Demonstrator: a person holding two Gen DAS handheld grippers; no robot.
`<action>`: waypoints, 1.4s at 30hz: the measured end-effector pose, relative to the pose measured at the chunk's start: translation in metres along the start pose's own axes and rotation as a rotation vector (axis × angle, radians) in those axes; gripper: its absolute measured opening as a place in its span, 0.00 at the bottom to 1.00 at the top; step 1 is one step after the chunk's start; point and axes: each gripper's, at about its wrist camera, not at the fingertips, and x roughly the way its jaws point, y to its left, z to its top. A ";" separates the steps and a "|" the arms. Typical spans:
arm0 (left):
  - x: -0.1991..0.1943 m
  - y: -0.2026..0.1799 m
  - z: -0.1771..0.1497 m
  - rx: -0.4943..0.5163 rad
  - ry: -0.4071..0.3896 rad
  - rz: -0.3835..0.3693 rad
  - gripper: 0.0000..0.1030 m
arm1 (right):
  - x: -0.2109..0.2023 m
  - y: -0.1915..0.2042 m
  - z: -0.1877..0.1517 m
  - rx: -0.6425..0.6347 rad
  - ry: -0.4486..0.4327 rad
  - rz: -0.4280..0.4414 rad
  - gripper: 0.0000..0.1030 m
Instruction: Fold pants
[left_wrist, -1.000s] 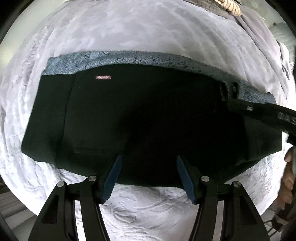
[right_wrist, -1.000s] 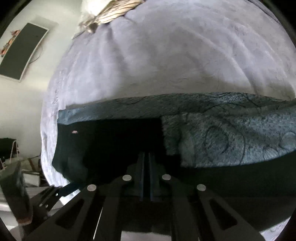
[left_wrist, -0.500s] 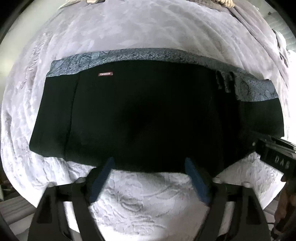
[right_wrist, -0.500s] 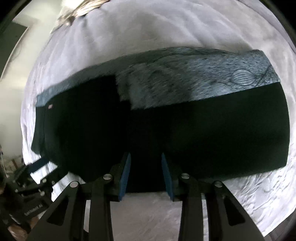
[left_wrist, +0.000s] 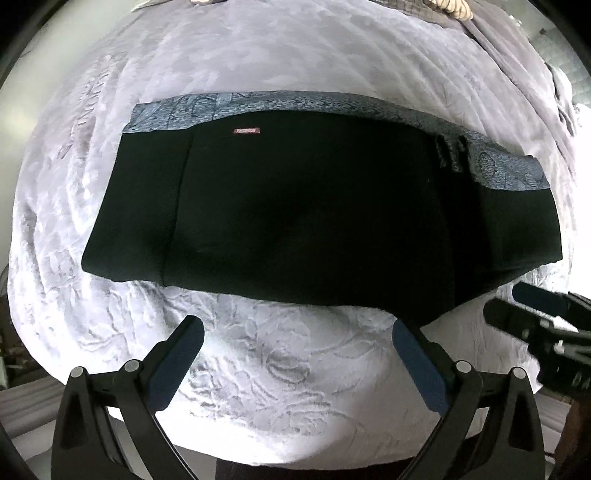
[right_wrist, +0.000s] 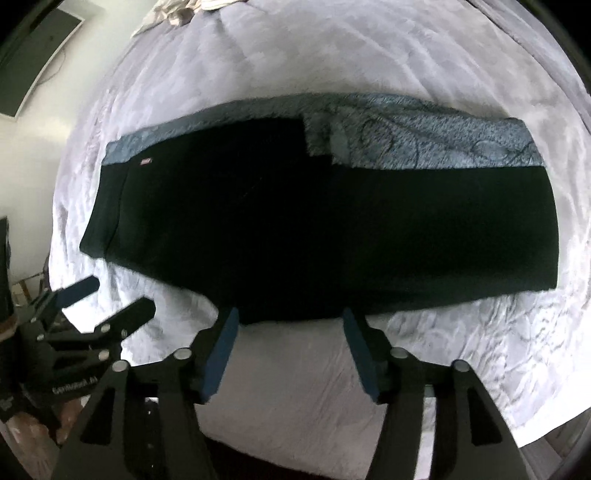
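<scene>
Both my grippers hang empty: left gripper (left_wrist: 297, 341) spread wide, right gripper (right_wrist: 290, 332) parted too. The black pants (left_wrist: 314, 218) lie flat across the pale bedspread (left_wrist: 280, 365), grey patterned lining strip along the far edge, so I judge a fold is laid. Near hem sits just ahead of my fingertips, outside both jaws.

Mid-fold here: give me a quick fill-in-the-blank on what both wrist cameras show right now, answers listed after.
1. The pants lie flat on a pale embossed ____.
2. Both the left gripper and the right gripper have their jaws ____.
3. The band running along the pants' far edge is patterned ____.
4. The small tag near the band is coloured ____.

Answers: bedspread; open; blue-grey; red
</scene>
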 end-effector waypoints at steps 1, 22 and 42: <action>-0.002 0.003 -0.003 -0.003 0.000 -0.002 0.99 | -0.002 0.001 -0.004 -0.003 0.005 0.000 0.64; -0.010 0.031 -0.020 -0.054 0.026 -0.005 0.99 | 0.004 0.042 -0.015 -0.032 0.033 -0.116 0.79; 0.004 0.074 -0.024 -0.176 0.058 -0.010 0.99 | 0.017 0.050 -0.016 -0.037 0.069 -0.120 0.79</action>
